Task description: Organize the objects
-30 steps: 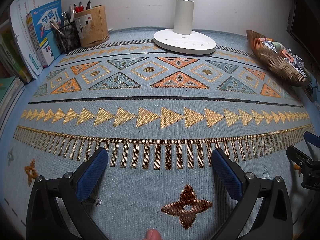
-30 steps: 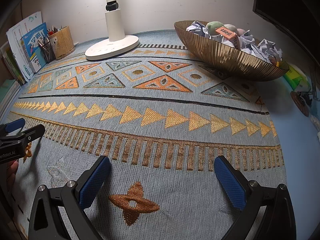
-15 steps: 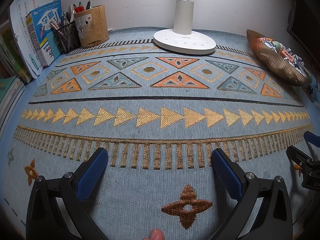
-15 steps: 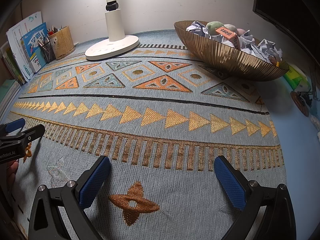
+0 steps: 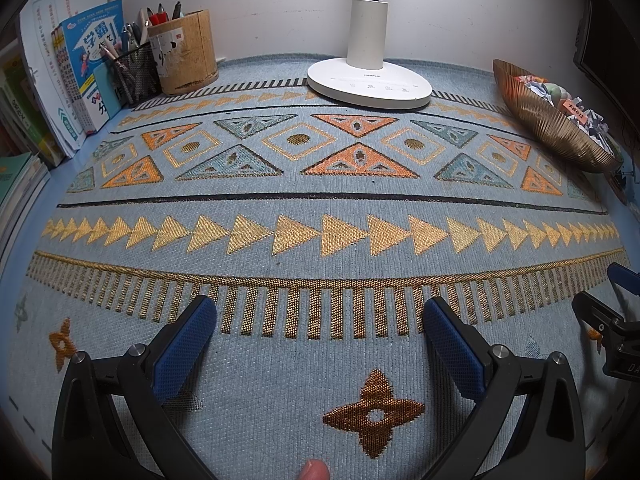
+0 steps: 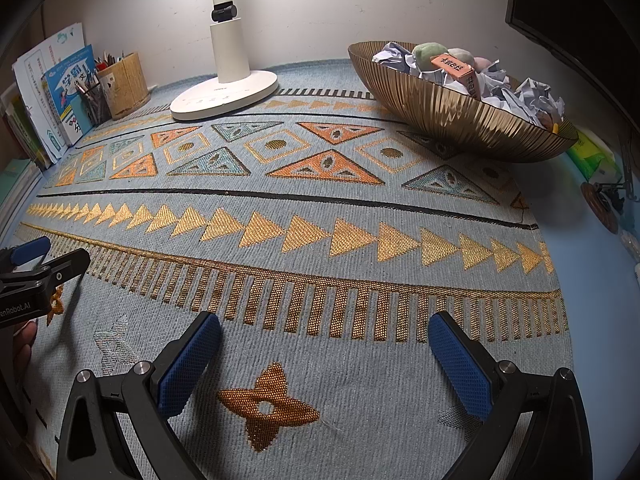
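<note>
the fingers of the left gripper (image 5: 320, 344) and of the right gripper (image 6: 324, 354) are both spread wide and hold nothing, hovering low over the patterned mat (image 6: 320, 240) on the counter. the bowl (image 6: 452, 120) lies at about one o'clock from the right gripper and far out at two o'clock from the left, so the right hand looks the nearer one for any move there. its long axis runs from ten to four o'clock in the right view. it is a ribbed, bronze-coloured dish heaped with crumpled paper (image 6: 536, 98), soft pastel balls and a pink box (image 6: 460, 72) (the mat between looks bare).
</note>
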Tool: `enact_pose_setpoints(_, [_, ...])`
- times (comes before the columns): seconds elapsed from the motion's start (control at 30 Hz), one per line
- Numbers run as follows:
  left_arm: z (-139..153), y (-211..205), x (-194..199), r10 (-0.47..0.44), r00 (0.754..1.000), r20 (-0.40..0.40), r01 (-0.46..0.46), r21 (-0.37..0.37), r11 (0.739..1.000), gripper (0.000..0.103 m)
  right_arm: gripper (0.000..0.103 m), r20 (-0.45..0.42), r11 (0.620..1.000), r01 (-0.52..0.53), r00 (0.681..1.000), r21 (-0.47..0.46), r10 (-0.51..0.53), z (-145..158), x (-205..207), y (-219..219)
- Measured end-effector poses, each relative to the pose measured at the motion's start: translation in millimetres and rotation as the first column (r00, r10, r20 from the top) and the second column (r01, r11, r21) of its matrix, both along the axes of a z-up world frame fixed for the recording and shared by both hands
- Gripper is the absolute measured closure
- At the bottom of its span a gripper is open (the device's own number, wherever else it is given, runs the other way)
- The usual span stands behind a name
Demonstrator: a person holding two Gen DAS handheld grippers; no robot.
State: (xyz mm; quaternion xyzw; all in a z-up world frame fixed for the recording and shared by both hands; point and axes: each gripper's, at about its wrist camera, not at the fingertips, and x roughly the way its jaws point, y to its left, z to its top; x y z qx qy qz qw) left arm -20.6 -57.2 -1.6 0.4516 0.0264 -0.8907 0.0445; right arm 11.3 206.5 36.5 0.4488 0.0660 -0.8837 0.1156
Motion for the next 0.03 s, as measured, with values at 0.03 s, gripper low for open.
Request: enact_pose_setpoints(0.03, [2.0, 0.0, 0.0, 0.001, 1.000, 0.000, -0.001, 0.000, 1.000, 0.000, 0.000, 0.000, 1.000, 0.000, 1.000, 0.000, 0.000, 0.4, 0.2, 0.9])
